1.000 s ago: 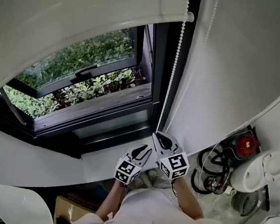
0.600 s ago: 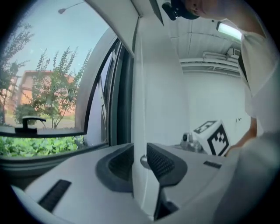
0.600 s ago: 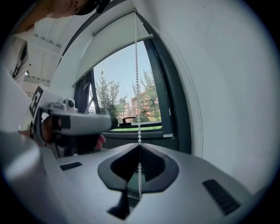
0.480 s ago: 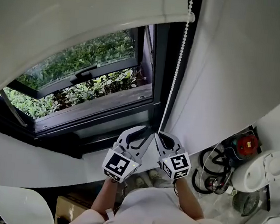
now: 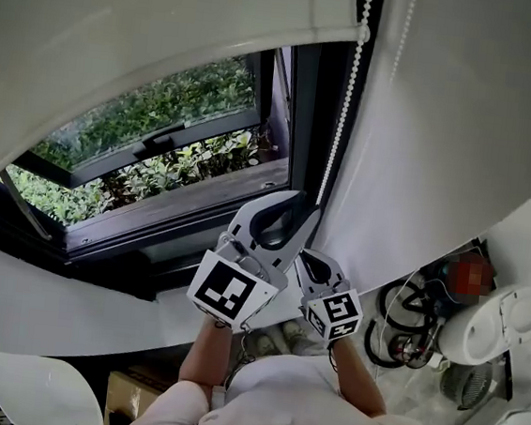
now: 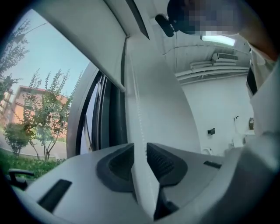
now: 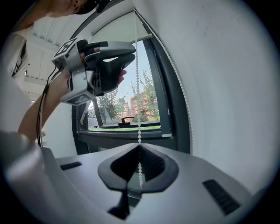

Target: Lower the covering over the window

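The white roller blind [image 5: 173, 18] covers the top of the window [image 5: 158, 158], and its bead chain [image 5: 344, 111] hangs down the right side of the frame. My right gripper [image 5: 310, 259] is shut on the chain low down; in the right gripper view the beads [image 7: 139, 131] run straight into its closed jaws [image 7: 139, 148]. My left gripper [image 5: 301, 211] is above it, beside the chain. The left gripper [image 6: 140, 159] is open, its pads apart, with a faint line of beads [image 6: 139, 122] in the gap. From the right gripper view it [image 7: 109, 57] sits up left of the chain.
The window sash stands tilted open onto green bushes [image 5: 144, 109]. A white sill [image 5: 48, 311] runs below. A white wall [image 5: 444, 131] is right of the chain. Cables [image 5: 405, 325] and white appliances [image 5: 499, 326] lie at the lower right.
My left gripper has risen from beside the right gripper to well above it along the chain, rolling as it went. The right gripper and the blind look unchanged.
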Tool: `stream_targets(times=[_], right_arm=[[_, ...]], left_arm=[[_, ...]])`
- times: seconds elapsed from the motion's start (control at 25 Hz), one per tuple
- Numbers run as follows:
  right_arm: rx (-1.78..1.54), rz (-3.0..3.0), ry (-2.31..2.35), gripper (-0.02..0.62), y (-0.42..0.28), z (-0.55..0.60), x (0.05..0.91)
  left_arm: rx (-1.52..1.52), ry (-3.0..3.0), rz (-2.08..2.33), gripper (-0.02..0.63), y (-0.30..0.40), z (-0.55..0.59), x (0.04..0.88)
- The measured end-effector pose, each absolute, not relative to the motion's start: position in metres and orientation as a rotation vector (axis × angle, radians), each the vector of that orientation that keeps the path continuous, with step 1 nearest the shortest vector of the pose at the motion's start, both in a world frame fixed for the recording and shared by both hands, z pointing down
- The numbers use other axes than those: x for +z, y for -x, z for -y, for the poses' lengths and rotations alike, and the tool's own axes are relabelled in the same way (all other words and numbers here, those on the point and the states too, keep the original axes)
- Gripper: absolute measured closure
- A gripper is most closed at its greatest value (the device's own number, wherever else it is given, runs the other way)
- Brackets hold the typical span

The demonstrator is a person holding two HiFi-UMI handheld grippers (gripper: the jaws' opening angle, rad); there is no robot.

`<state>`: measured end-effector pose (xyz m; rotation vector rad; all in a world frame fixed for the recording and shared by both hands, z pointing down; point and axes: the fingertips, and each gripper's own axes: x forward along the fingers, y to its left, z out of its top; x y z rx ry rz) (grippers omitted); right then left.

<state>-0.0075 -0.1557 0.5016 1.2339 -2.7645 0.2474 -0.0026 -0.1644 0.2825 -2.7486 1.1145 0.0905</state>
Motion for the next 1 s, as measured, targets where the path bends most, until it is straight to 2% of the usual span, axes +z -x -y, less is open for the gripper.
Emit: stream_targets(times=[0.24,0.32,0.4,1.0], right_arm=[[0.236,2.763,-1.222,0.598,0.011,0.154,0.503],[0.231,2.761,-1.221,0.598,0.012,0.155,0.502],[0.225,2.754,-1.219,0.598,0.012,0.155,0.502],[0.366,2.604,-1.146,0.598,0.009,0.149,0.571]], left_arm=[[0.109,2.725,-1.074,0.520,-0.008,0.174,0.257],[0.123,2.714,-1.081,0.568,-0.008,0.177,0.254],[0.158,2.693,-1.103,0.584,-0.007,0.177,0.253],[0.001,2.786,-1.156,0.589,-0.010,0.174,0.329]])
